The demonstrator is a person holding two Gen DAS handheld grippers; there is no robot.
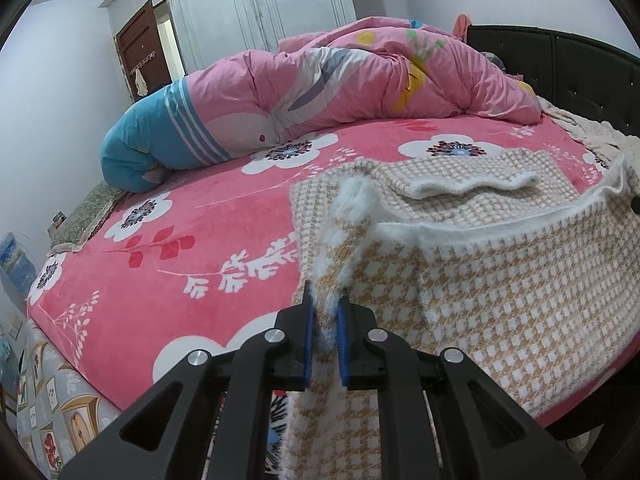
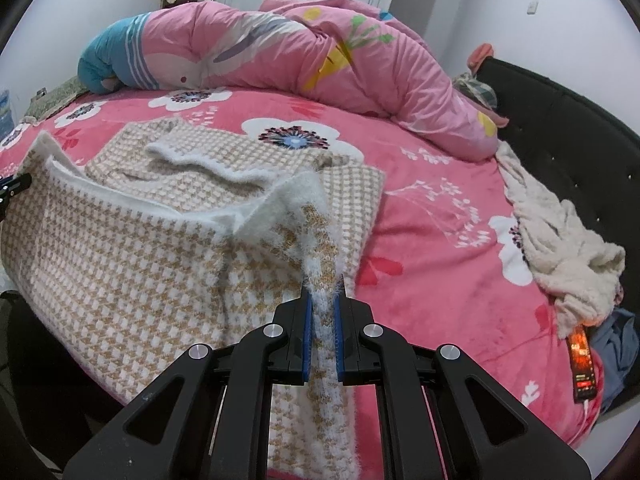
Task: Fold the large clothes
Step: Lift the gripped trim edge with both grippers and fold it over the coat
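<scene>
A tan-and-white houndstooth knit sweater (image 1: 500, 288) with fluffy white trim lies on the pink flowered bed (image 1: 160, 280). My left gripper (image 1: 326, 308) is shut on the sweater's left lower edge and holds it raised, so that part of it drapes over the spread body. In the right wrist view my right gripper (image 2: 323, 292) is shut on the sweater's (image 2: 120, 272) right lower edge, lifted the same way. A white cuffed sleeve (image 2: 200, 164) lies across the body. The left gripper's tip (image 2: 16, 186) shows at the left edge.
A bunched pink and blue quilt (image 1: 320, 92) lies along the far side of the bed. A black headboard (image 2: 560, 140) curves at the right, with a cream fleece garment (image 2: 560, 240), a phone (image 2: 582, 364) and blue cloth beside it.
</scene>
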